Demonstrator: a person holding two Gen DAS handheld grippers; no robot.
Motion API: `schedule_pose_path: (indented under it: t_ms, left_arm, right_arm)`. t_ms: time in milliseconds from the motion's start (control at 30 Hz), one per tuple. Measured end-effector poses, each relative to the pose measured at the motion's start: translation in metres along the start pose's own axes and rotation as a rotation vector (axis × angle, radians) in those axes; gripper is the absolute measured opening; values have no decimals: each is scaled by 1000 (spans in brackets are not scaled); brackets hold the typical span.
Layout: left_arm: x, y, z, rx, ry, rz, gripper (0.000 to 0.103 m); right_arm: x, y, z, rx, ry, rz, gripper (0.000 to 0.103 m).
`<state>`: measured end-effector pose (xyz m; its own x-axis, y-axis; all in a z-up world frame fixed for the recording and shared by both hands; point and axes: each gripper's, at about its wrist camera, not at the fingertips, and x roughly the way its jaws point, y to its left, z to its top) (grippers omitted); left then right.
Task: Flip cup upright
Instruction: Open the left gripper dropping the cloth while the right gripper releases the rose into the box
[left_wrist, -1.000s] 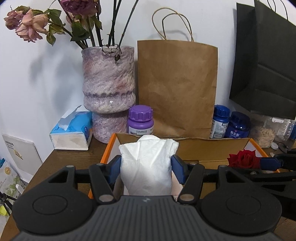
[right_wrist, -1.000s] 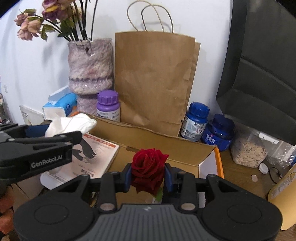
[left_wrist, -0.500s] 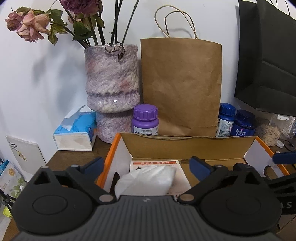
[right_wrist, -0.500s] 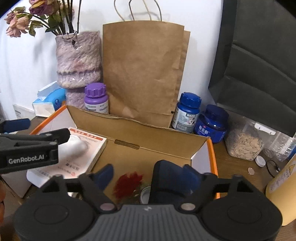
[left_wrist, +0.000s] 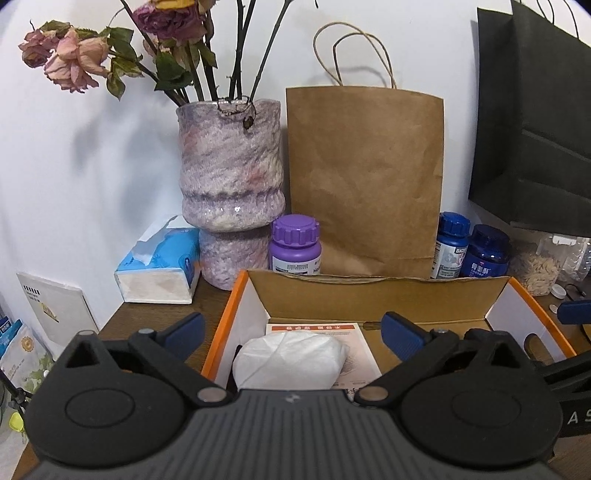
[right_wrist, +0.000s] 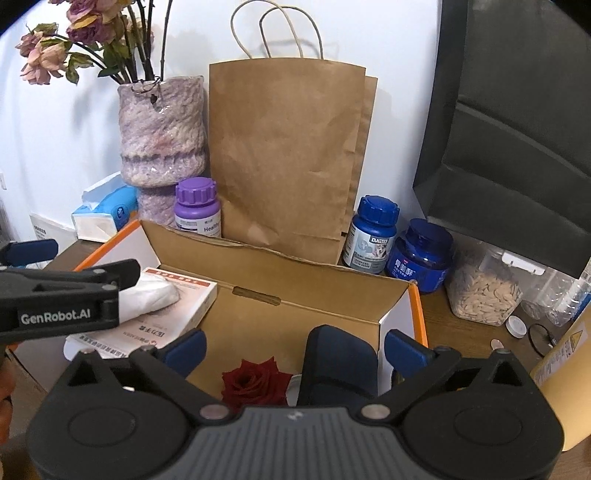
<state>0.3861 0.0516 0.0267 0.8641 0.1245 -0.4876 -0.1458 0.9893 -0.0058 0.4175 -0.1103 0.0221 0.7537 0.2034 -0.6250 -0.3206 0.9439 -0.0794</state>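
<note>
Cup, dark blue (right_wrist: 340, 365), sits low in the cardboard box (right_wrist: 295, 280) between the right gripper (right_wrist: 295, 343) fingers; upright or not, I cannot tell. Those jaws have just been opening and stand wide, gripping nothing, with a red rose (right_wrist: 255, 380) lying just beside the cup. The left gripper (left_wrist: 293, 328) has also just been opening, spread over a white tissue wad (left_wrist: 291, 358) on a leaflet (left_wrist: 354, 339). Behind the box: purple bottle (left_wrist: 295, 245), brown paper bag (left_wrist: 364, 177), mottled vase (left_wrist: 231, 177).

Home side table, vase (left_wrist: 231, 192), tissue box (left_wrist: 159, 264), supplement bottles (right_wrist: 373, 236)
</note>
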Motion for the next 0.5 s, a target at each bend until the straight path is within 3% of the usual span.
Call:
schedule_pose_path:
  t_ms: [500]
  left_arm:
    - [-34, 9, -7, -22, -30, 17, 103]
  right_arm:
    - [-40, 5, -5, -2, -39, 14, 103]
